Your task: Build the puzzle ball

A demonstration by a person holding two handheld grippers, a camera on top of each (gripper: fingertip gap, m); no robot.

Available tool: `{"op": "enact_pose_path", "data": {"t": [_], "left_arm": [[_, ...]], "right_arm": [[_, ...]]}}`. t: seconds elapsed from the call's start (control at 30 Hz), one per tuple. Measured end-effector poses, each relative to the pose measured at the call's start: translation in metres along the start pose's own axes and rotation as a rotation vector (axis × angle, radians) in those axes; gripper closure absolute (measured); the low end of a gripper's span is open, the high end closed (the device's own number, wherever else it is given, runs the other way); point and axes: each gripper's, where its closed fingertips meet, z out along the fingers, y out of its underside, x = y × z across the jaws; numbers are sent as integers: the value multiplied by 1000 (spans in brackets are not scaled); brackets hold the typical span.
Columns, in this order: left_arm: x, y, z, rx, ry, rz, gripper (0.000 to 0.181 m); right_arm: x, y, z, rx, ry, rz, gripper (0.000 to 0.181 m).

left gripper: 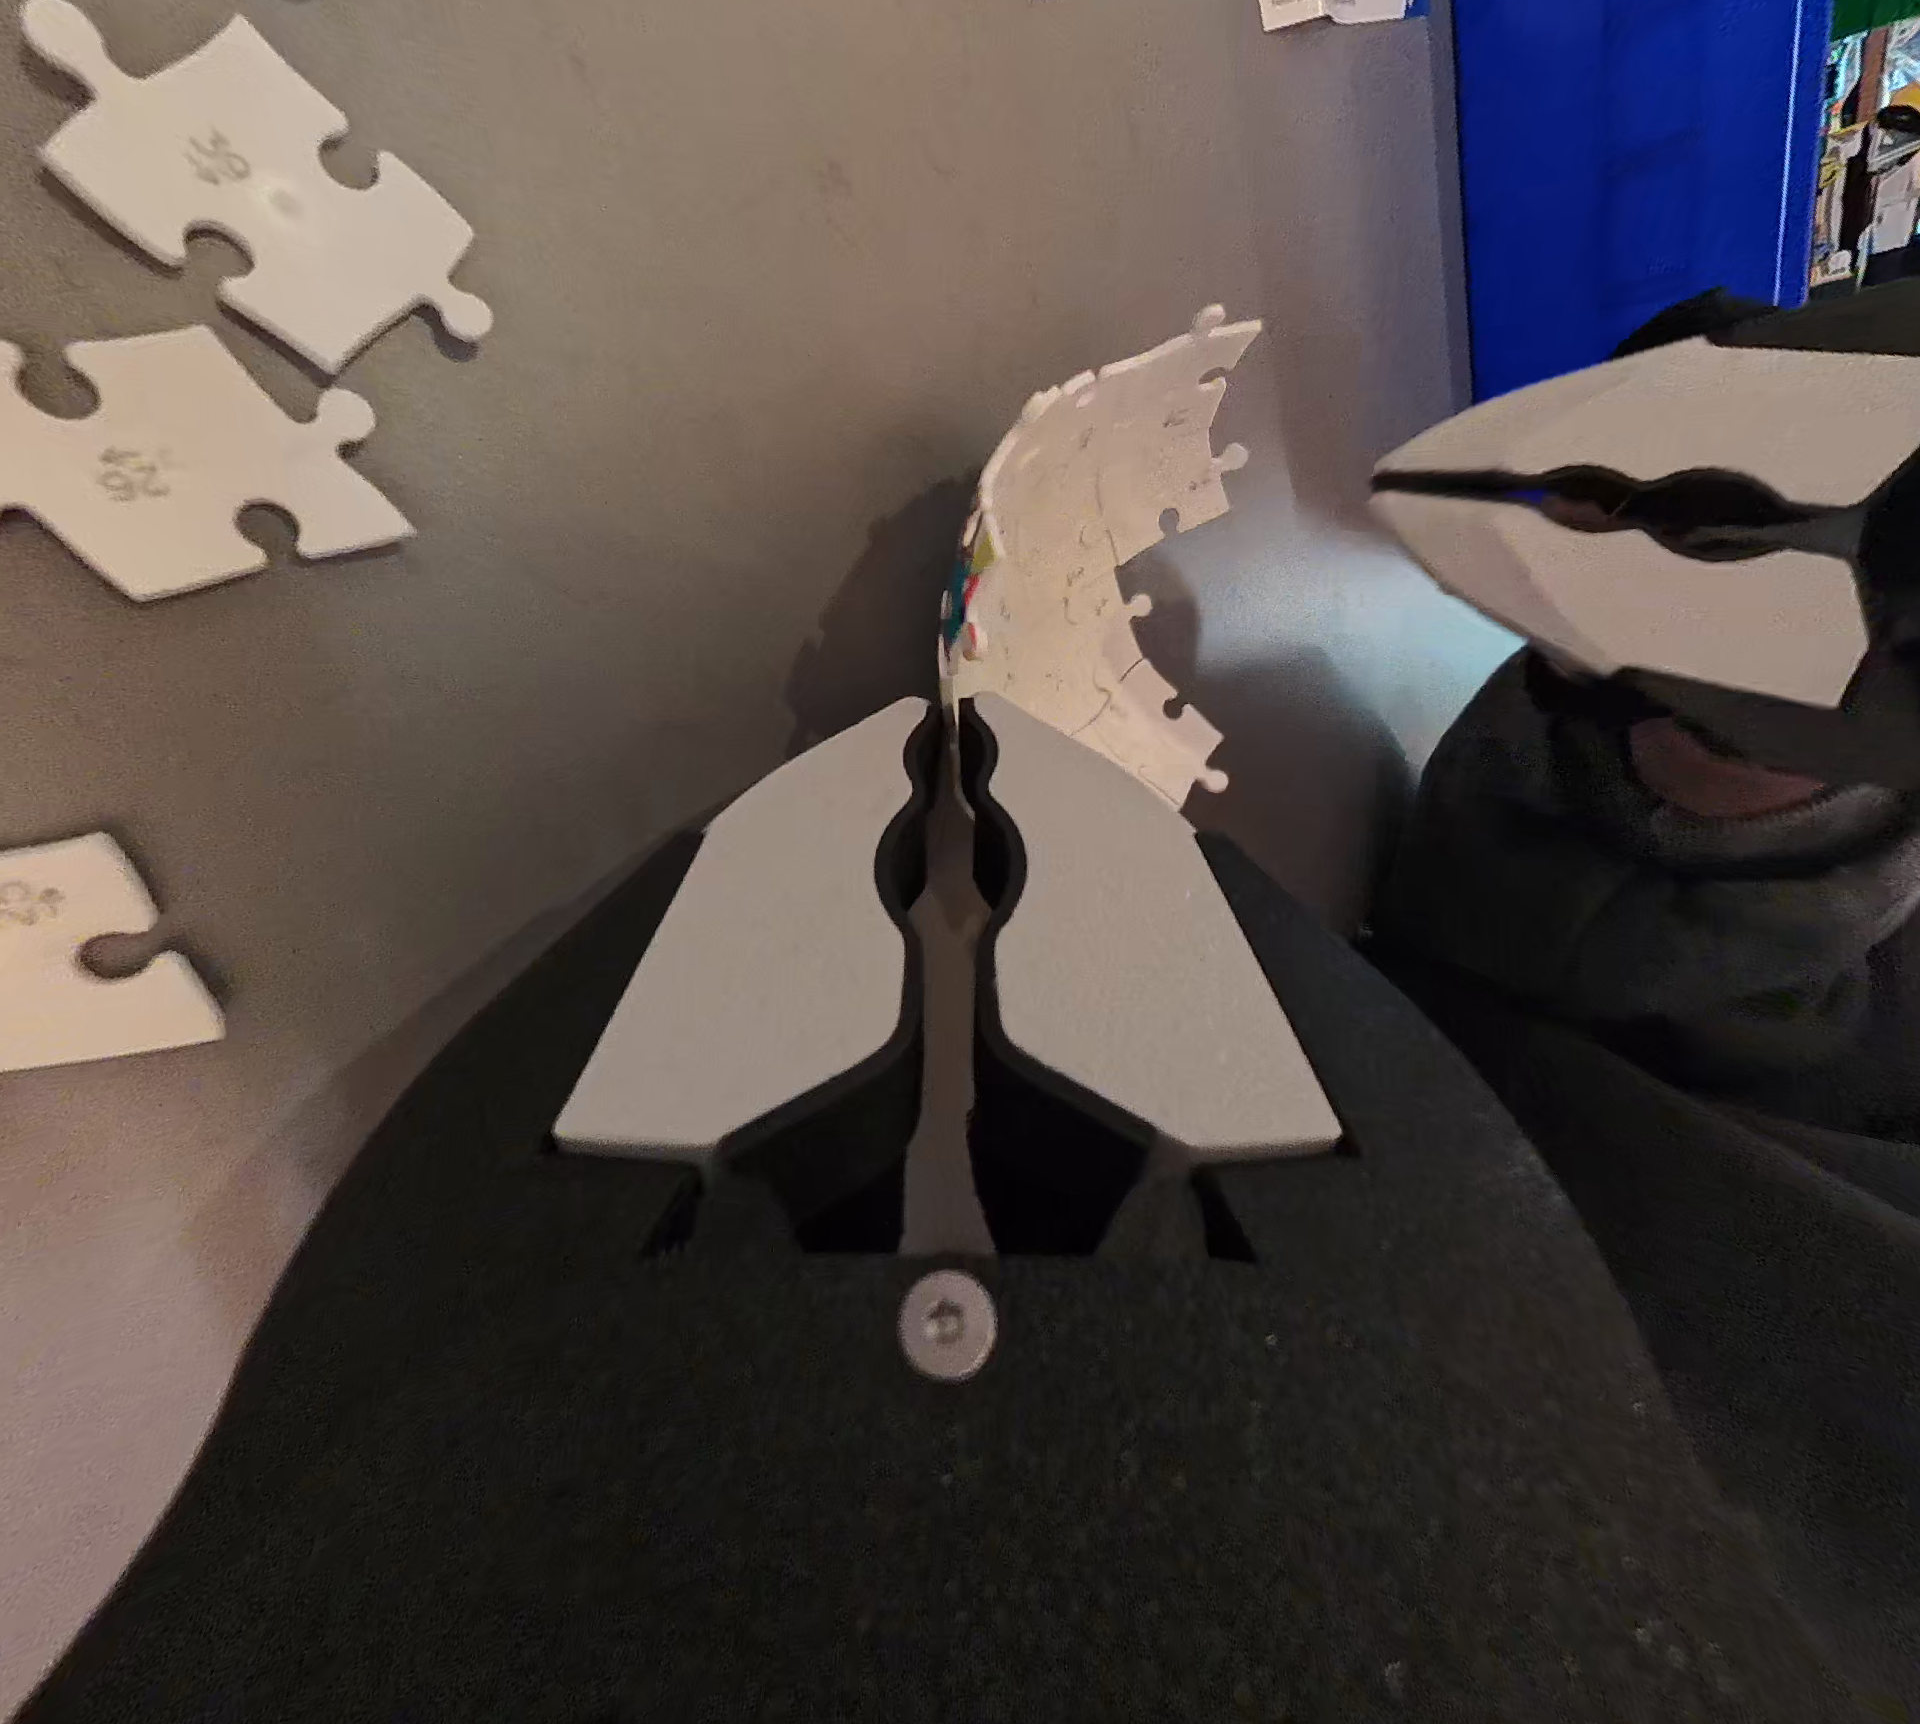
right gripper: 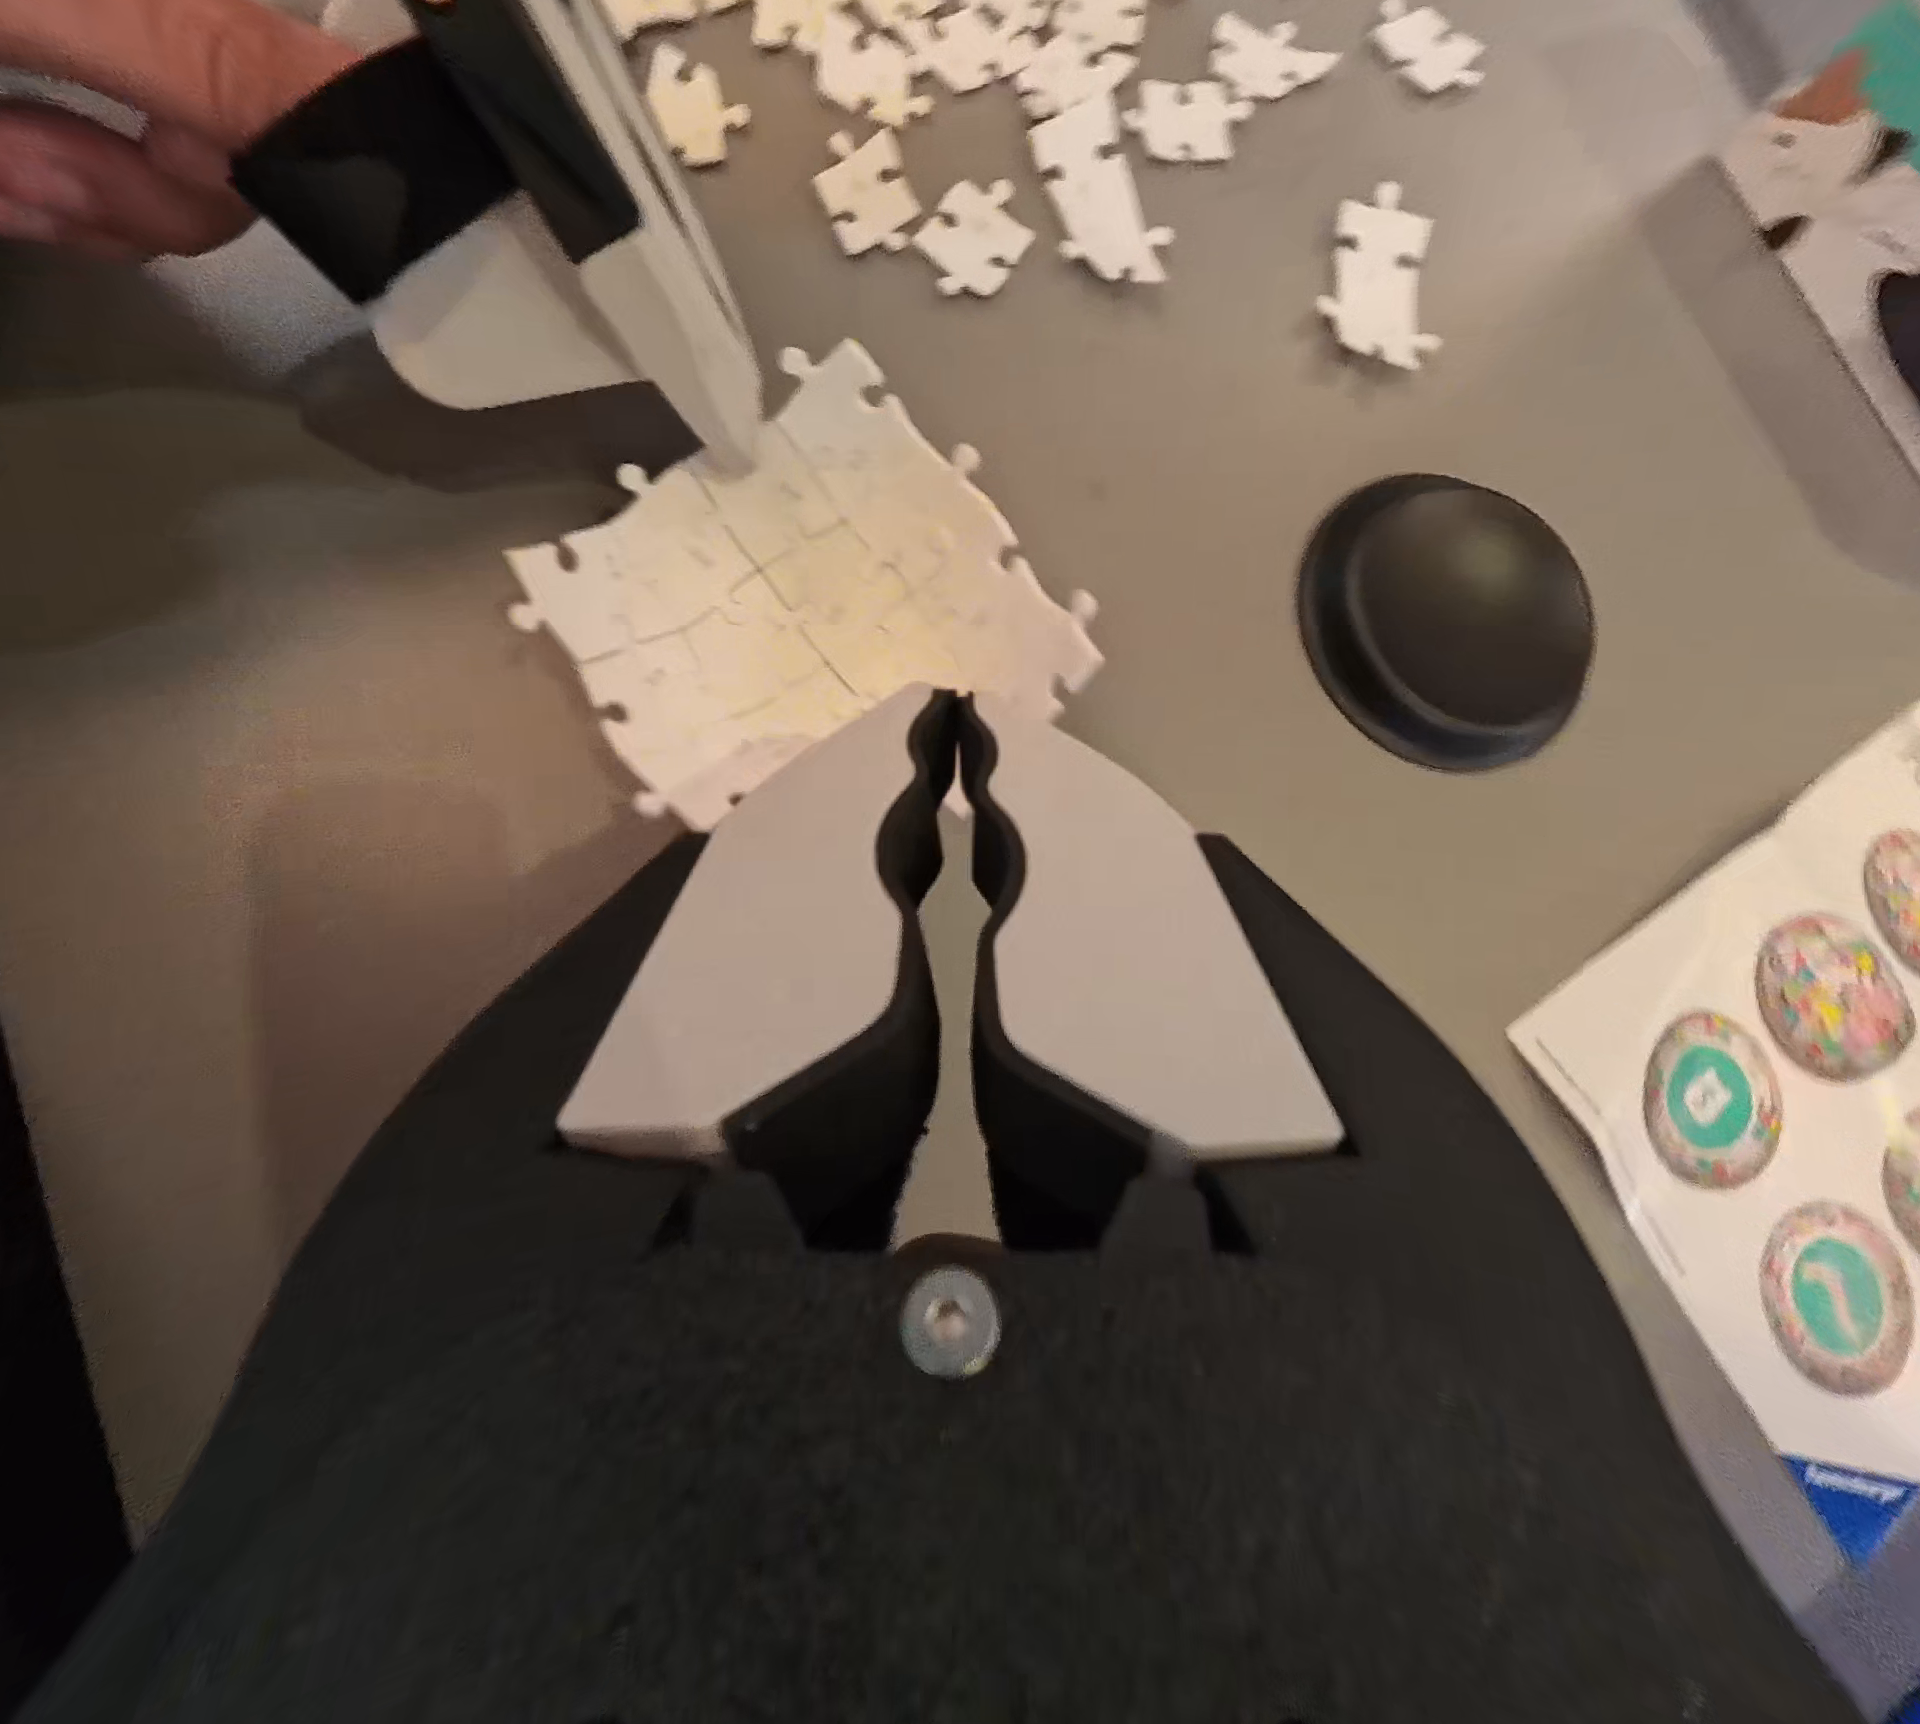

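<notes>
A curved section of joined white puzzle pieces (left gripper: 1081, 552) stands on edge above the grey table, white backs facing right and a strip of colour on its left side. My left gripper (left gripper: 951, 724) is shut on its lower edge. In the right wrist view the same section (right gripper: 790, 604) hangs from the left gripper (right gripper: 732, 453), held by a hand at upper left. My right gripper (right gripper: 956, 708) is shut and empty, its tips just before the section's near edge. It shows in the left wrist view (left gripper: 1387, 485) a short way right of the section.
Several loose white pieces (right gripper: 1039, 43) lie scattered at the far side, and some (left gripper: 260, 168) lie left of the left gripper. A black round stand (right gripper: 1444, 625) sits right of the section. A printed sheet (right gripper: 1766, 1103) lies at the right edge. A blue box (left gripper: 1621, 64) stands behind. About 9 cm separates my left fingertips from my right.
</notes>
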Motion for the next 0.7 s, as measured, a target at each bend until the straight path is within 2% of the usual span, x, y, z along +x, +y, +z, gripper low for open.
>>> {"op": "enact_pose_path", "data": {"t": [0.17, 0.27, 0.57, 0.63, 0.7], "left_arm": [[-1, 0, 0, 6, 1, 1, 176], [0, 2, 0, 13, 8, 2, 172], [-1, 11, -5, 33, -16, 20, 169], [0, 13, -16, 46, -17, 33, 168], [2, 12, -40, 112, -11, 61, 168]], "right_arm": [[12, 36, -19, 82, 10, 155, 181], [4, 44, -26, 143, 5, 203, 173], [-23, 41, -25, 199, 51, 136, 173], [-26, 41, -27, 215, 55, 132, 173], [-28, 42, -31, 232, 46, 144, 174]]}}
